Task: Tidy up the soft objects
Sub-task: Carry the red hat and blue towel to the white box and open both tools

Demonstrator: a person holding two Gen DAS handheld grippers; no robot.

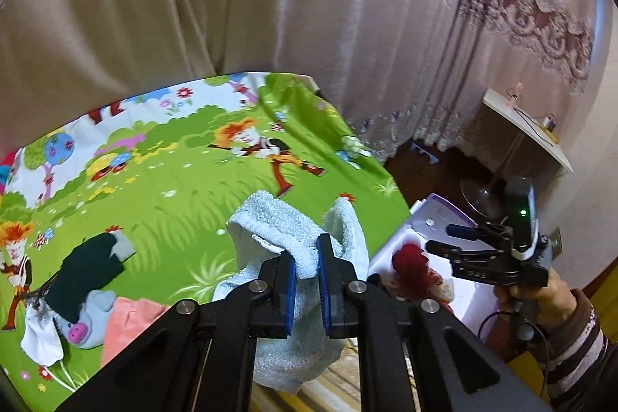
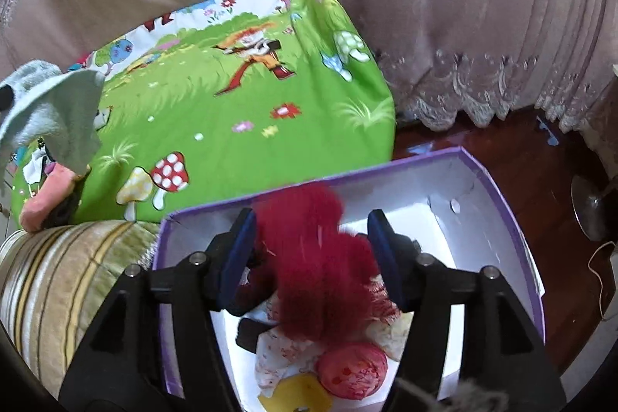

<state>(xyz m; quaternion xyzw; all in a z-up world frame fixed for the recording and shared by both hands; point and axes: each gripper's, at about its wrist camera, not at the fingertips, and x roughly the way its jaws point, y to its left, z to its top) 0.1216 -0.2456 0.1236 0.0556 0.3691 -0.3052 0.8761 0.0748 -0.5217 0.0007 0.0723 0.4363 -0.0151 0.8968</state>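
Pale blue towel (image 1: 293,257), bunched and hanging, pinched between the blue pads (image 1: 290,292) of the left hand-held gripper (image 1: 307,286); its lower end droops below the jaws, above the edge of the bed (image 1: 185,188), which carries a green cartoon-print cover. In the right wrist view the same towel (image 2: 50,114) appears at the far left, lifted clear of the cover. Right hand-held gripper (image 2: 313,257), jaws spread wide, poised over an open white box (image 2: 498,215) with purple rim that stands on the dark wood floor (image 2: 540,172) beside the bed. Between the spread pads lies a red fluffy toy (image 2: 320,277), inside the box; whether the pads touch it cannot be told. Below it in the box: a pink-red ball (image 2: 353,369) and a yellow piece (image 2: 297,396). On the bed, left of the towel: a dark cloth (image 1: 83,273), a grey plush (image 1: 90,321) with pink snout, a pink cloth (image 1: 127,327). Striped bolster (image 2: 69,277) beside the box. Curtain (image 1: 309,6) behind.
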